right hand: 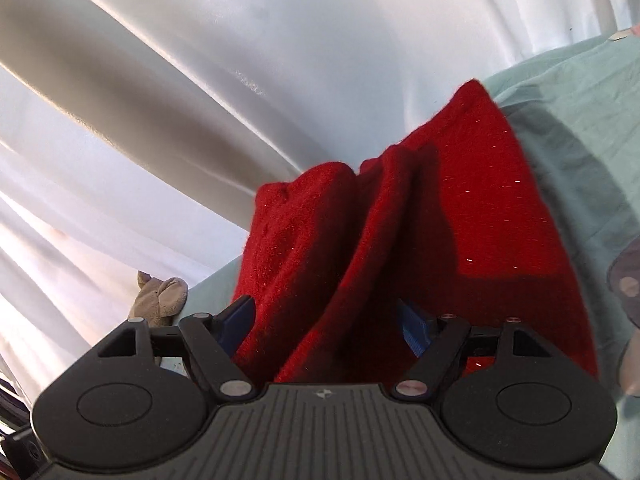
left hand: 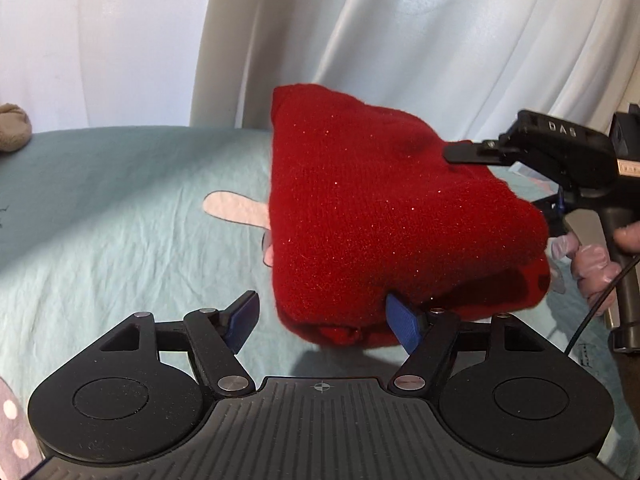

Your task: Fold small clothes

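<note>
My left gripper [left hand: 322,322] is spread wide, its right blue pad [left hand: 402,324] touching the near edge of the red knit garment [left hand: 384,216] but pinching nothing. The garment is bunched in thick folds and appears raised off the pale green bedsheet [left hand: 120,200], near its far edge by the white curtain [left hand: 400,40]. My right gripper [right hand: 326,322] also gapes wide, folds of the garment sitting between its pads, not clamped. A grey plush toy [right hand: 160,296] lies at the sheet's far edge.
</note>
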Demonstrator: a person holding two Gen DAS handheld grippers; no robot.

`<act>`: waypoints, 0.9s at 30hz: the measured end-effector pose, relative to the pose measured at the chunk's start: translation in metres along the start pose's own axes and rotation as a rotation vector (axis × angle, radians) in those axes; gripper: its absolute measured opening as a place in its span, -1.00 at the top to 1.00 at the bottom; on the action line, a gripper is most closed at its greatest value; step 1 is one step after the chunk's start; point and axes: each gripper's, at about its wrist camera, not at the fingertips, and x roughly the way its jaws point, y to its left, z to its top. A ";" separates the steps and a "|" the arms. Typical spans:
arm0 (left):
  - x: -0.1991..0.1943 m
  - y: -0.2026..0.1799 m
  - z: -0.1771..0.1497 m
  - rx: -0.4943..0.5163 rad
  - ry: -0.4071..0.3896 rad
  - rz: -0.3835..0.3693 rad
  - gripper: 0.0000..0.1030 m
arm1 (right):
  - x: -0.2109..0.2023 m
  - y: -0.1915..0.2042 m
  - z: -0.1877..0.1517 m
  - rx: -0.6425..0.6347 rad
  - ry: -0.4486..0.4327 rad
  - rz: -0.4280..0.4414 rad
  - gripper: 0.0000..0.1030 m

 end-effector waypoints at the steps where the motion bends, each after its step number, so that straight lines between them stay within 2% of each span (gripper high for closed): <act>1: 0.005 0.002 -0.001 -0.005 0.008 -0.003 -0.49 | 0.007 0.004 0.000 -0.001 0.018 0.009 -0.49; 3: 0.018 -0.001 -0.003 -0.010 0.041 0.005 -0.49 | 0.023 0.011 0.000 -0.021 0.045 0.015 -0.48; 4: 0.023 -0.004 -0.004 0.001 0.046 0.009 -0.49 | 0.028 0.015 -0.001 -0.044 0.051 -0.001 -0.38; 5: 0.024 -0.008 -0.006 0.023 0.049 0.026 -0.48 | 0.032 0.021 -0.001 -0.077 0.053 -0.023 -0.10; 6: 0.026 -0.011 -0.006 0.042 0.049 0.042 -0.48 | 0.035 0.024 -0.001 -0.105 0.054 -0.048 0.10; 7: 0.027 -0.014 -0.007 0.061 0.046 0.054 -0.48 | 0.037 0.028 -0.001 -0.135 0.047 -0.064 0.15; 8: 0.028 -0.016 -0.008 0.068 0.043 0.060 -0.49 | 0.037 0.032 -0.001 -0.167 0.037 -0.070 0.40; 9: 0.029 -0.016 -0.007 0.060 0.048 0.059 -0.48 | 0.035 0.039 -0.002 -0.232 0.017 -0.097 0.49; 12: 0.027 -0.018 -0.002 0.037 0.033 0.054 -0.38 | 0.021 0.068 -0.010 -0.476 -0.082 -0.194 0.56; 15: 0.025 -0.022 0.001 0.018 0.029 0.060 -0.32 | -0.001 0.080 -0.009 -0.577 -0.172 -0.221 0.61; 17: 0.025 -0.024 0.000 -0.003 0.030 0.035 -0.26 | -0.013 0.083 -0.010 -0.661 -0.222 -0.281 0.62; 23: 0.033 -0.033 -0.004 0.006 0.063 -0.002 -0.25 | -0.015 0.043 -0.009 -0.713 -0.216 -0.465 0.63; 25: 0.034 -0.033 -0.005 0.007 0.072 -0.010 -0.28 | -0.007 0.021 -0.008 -0.665 -0.173 -0.504 0.62; 26: 0.033 -0.033 -0.004 0.011 0.079 -0.013 -0.28 | -0.005 0.013 -0.009 -0.647 -0.171 -0.514 0.59; 27: 0.030 -0.033 -0.004 0.022 0.086 -0.012 -0.28 | -0.006 0.010 -0.010 -0.637 -0.186 -0.523 0.42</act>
